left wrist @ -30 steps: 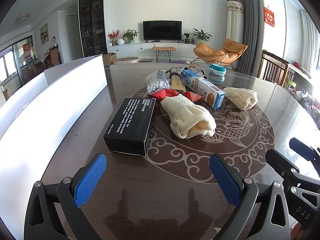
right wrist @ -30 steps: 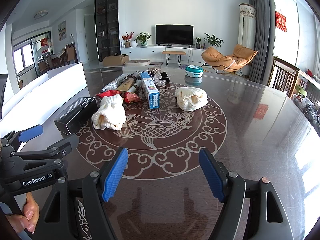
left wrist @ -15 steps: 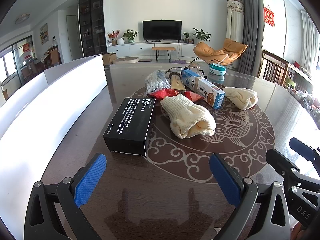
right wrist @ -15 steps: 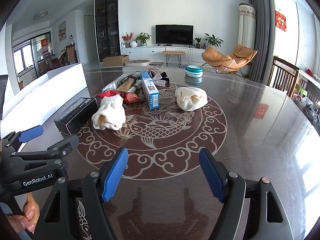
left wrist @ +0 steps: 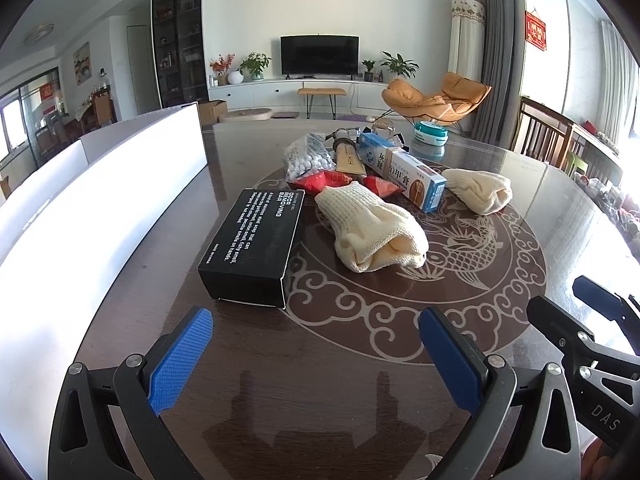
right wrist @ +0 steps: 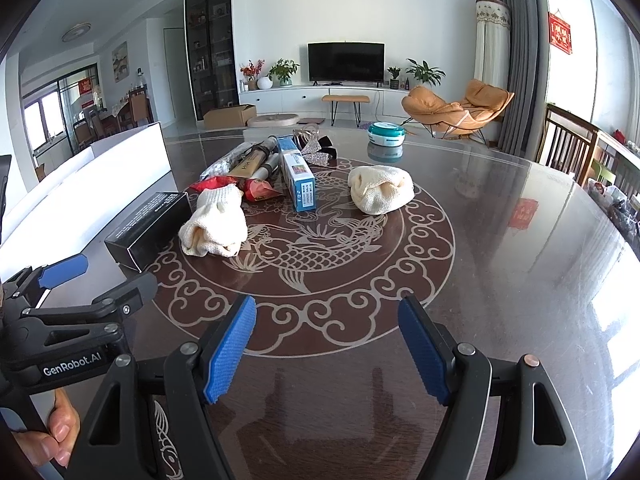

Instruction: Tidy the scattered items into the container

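Scattered items lie on a dark round table (left wrist: 320,400): a black box (left wrist: 254,250), a cream knit bundle (left wrist: 372,234), a second cream bundle (left wrist: 480,190), a blue-and-white carton (left wrist: 404,172), red packets (left wrist: 324,180), a bag of white balls (left wrist: 306,158) and a brown tube (left wrist: 350,158). A white container (left wrist: 100,184) stands along the table's left side. My left gripper (left wrist: 316,350) is open and empty, just short of the black box. My right gripper (right wrist: 328,342) is open and empty over the table's near part; the black box (right wrist: 150,230) and bundles (right wrist: 216,226) (right wrist: 380,190) lie ahead.
A teal round tin (left wrist: 430,132) sits at the table's far side, near a silver bow (right wrist: 316,148). Wooden chairs (left wrist: 548,140) stand at the right edge. The left gripper shows at the left of the right wrist view (right wrist: 80,304). A living room lies beyond.
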Motion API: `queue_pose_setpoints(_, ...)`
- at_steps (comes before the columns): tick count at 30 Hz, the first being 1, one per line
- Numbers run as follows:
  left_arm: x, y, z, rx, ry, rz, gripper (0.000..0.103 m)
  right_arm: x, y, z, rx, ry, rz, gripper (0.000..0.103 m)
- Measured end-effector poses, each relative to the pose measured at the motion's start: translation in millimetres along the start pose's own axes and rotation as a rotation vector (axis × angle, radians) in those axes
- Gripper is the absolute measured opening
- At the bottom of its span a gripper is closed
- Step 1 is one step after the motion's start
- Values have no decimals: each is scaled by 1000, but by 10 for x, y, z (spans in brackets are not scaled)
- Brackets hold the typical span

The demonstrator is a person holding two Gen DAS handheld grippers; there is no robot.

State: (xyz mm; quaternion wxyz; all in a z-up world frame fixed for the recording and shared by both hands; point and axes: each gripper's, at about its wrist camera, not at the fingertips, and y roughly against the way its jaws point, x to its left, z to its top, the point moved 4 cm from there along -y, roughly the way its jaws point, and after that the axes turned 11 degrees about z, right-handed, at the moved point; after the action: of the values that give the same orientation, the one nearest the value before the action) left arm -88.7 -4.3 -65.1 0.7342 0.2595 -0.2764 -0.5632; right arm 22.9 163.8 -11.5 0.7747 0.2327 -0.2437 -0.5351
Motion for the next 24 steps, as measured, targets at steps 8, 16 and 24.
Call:
queue_pose_setpoints(8,-10,-5,2,5,4,9,103,-20,-29,-4,12,-15,7,75)
queue_pose_setpoints(16,4,-15,2,-3,12,13,103,-105,-122,-28,60,-56,17,75)
queue_pose_setpoints(24,17,-17,-13,-3,8,19,103,-147,-160,-37,81,-77,31,75)
